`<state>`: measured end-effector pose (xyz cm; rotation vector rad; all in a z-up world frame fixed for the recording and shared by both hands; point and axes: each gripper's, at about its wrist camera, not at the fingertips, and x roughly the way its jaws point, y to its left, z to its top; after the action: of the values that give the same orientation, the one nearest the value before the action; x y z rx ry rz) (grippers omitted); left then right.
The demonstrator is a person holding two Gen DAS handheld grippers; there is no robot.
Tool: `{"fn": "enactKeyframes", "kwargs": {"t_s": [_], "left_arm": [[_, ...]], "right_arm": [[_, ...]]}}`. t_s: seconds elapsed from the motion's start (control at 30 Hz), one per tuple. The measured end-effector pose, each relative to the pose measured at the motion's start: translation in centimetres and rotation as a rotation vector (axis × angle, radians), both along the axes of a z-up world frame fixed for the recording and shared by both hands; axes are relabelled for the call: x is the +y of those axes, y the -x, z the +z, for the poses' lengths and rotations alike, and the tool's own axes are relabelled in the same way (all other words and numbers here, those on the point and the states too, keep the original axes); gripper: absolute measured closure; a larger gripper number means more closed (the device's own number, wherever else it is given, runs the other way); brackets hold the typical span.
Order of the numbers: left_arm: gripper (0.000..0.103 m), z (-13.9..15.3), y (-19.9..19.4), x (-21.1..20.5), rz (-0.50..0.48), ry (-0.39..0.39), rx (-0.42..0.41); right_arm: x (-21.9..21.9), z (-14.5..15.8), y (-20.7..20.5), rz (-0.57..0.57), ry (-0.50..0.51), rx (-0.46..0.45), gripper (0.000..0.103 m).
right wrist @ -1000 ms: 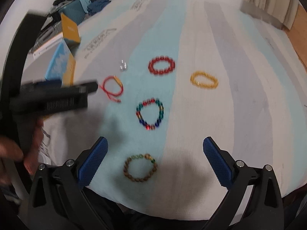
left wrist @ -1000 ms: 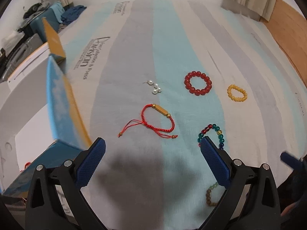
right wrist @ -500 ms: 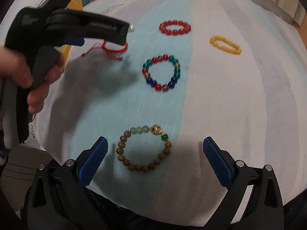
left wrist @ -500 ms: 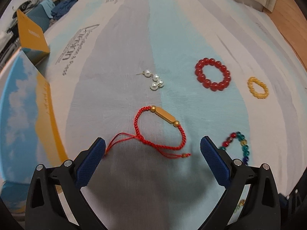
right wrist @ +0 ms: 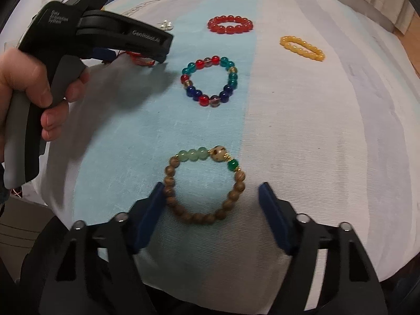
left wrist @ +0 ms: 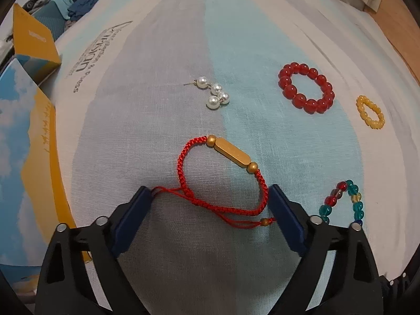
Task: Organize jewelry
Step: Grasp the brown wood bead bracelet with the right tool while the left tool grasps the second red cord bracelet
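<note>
While both tools stand low over the striped cloth (left wrist: 162,60), each straddles one bracelet and neither has a grip yet. The left tool (left wrist: 210,197) has just been closing; its jaws are still wide, with the red cord bracelet (left wrist: 223,181) lying between them. The right pad sits at the braid's edge and the left pad at the loose cord tails, but no squeeze is evident. The right tool (right wrist: 212,193) has also just been closing, further than the left. The wooden bead bracelet (right wrist: 204,186) lies between its pads, the left pad touching or nearly touching the beads and the right pad plainly clear.

Handling assessment: the cord bracelet appears light and limp. It will likely fold and dangle when lifted, and its thin tails may slip out. The braided section beside the gold bar (left wrist: 231,153), or the bar itself, looks the surest hold. The wooden bracelet appears to be hard round beads on a flexible string, so pads may roll off them. Closing across the ring so both sides bunch together seems sounder. The soft cloth may be pinched up with either piece.

Unattended on the cloth: pearl earrings (left wrist: 214,95), red bead bracelet (left wrist: 305,88), yellow bead bracelet (left wrist: 370,111), multicoloured bead bracelet (right wrist: 210,81).
</note>
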<state>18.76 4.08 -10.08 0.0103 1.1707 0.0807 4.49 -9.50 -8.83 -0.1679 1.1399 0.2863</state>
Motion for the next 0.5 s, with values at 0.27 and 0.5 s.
{"fn": "enactKeyframes", "kwargs": {"t_s": [0.27, 0.5], "left_arm": [[0.047, 0.4, 0.6, -0.9, -0.023, -0.004, -0.007], [0.070, 0.6, 0.7, -1.4, -0.044, -0.008, -0.001]], "right_arm": [[-0.4, 0.5, 0.3, -0.002, 0.017, 0.001, 0.069], [-0.1, 0.4, 0.1, 0.003, 0.021, 0.014, 0.087]]}}
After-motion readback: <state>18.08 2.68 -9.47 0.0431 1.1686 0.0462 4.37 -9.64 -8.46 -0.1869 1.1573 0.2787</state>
